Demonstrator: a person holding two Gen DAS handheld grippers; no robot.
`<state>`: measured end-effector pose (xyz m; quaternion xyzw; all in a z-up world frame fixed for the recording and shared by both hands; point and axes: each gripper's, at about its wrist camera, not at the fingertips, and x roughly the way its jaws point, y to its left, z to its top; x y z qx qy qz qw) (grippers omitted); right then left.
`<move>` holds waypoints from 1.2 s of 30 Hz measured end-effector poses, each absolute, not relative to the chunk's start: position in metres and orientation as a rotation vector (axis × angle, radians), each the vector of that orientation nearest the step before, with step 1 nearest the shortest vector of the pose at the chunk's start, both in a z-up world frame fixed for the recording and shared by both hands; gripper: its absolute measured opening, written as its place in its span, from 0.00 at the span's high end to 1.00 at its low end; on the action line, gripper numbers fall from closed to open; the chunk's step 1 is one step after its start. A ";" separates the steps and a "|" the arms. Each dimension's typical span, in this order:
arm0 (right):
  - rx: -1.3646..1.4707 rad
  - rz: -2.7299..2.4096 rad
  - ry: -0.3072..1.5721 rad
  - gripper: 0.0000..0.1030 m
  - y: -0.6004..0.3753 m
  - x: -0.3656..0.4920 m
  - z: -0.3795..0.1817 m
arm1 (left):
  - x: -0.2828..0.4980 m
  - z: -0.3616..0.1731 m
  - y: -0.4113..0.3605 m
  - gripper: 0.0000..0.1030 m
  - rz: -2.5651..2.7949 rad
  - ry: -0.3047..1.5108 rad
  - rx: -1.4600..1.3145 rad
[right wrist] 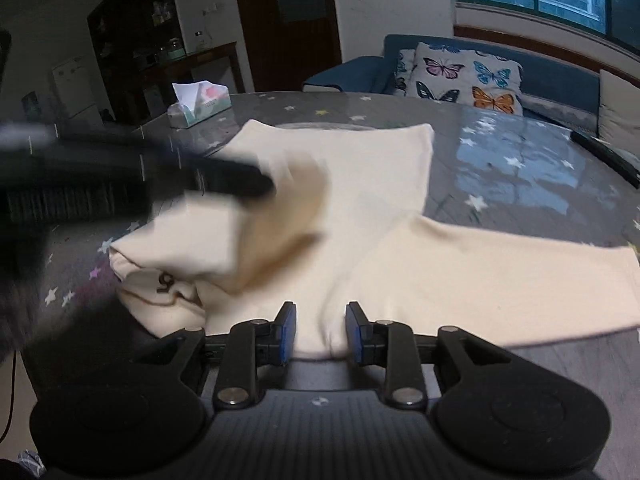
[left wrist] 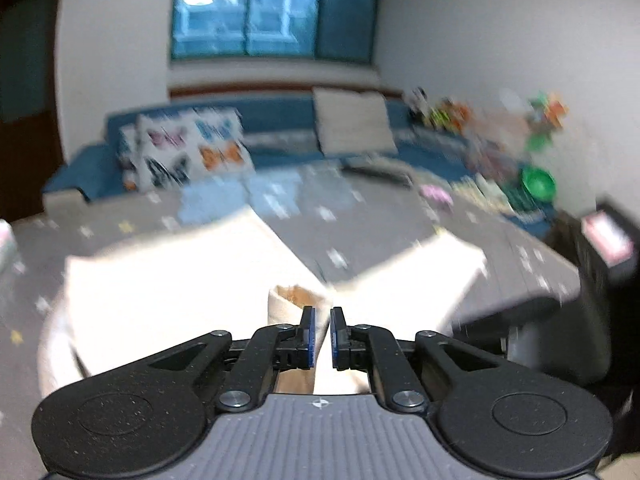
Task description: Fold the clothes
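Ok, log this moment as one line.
task: fold clothes | left gripper: shut on shirt | right gripper: open, around shirt edge | shirt: partly folded on table

Two fisheye wrist views, each looking forward along its own fingers, low over the same bench.

The left wrist camera sits just behind the left hand-held gripper (left wrist: 322,336), close above the cream fabric garment (left wrist: 168,280), and faces across the grey star-patterned bench (left wrist: 400,224) toward the blue sofa (left wrist: 276,120) and the window (left wrist: 272,8); this view is motion-blurred. The right wrist camera sits behind the right hand-held gripper (right wrist: 321,332), also near the garment (right wrist: 360,208), angled more leftward toward a dark doorway (right wrist: 288,20). Both views share the garment, bench, sofa, window and butterfly-print cushion (left wrist: 188,148).
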<state>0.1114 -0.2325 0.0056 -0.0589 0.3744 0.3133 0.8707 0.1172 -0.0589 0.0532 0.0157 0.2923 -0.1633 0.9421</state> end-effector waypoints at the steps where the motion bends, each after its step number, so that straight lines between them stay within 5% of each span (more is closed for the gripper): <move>1: -0.122 0.653 0.784 0.71 -0.235 0.110 0.006 | 0.113 0.051 -0.054 0.84 -0.331 0.599 0.035; 3: -0.115 0.652 0.786 0.69 -0.241 0.110 0.009 | 0.105 0.048 -0.045 0.64 -0.326 0.606 0.042; 19: -0.058 0.594 0.769 0.68 -0.225 0.155 0.016 | 0.102 0.023 0.064 0.65 -0.062 0.699 -0.013; 24: -0.100 0.591 0.764 0.81 -0.208 0.159 0.012 | 0.127 0.012 0.064 0.64 -0.069 0.733 -0.017; 26: -0.111 0.586 0.757 0.89 -0.206 0.158 0.012 | 0.137 0.004 0.062 0.66 -0.063 0.753 -0.020; 29: -0.128 0.577 0.744 0.97 -0.203 0.156 0.013 | 0.143 -0.004 0.066 0.84 -0.050 0.777 -0.045; 36: -0.058 0.614 0.681 0.98 -0.206 0.153 0.029 | 0.127 0.003 0.092 0.95 -0.037 0.722 -0.164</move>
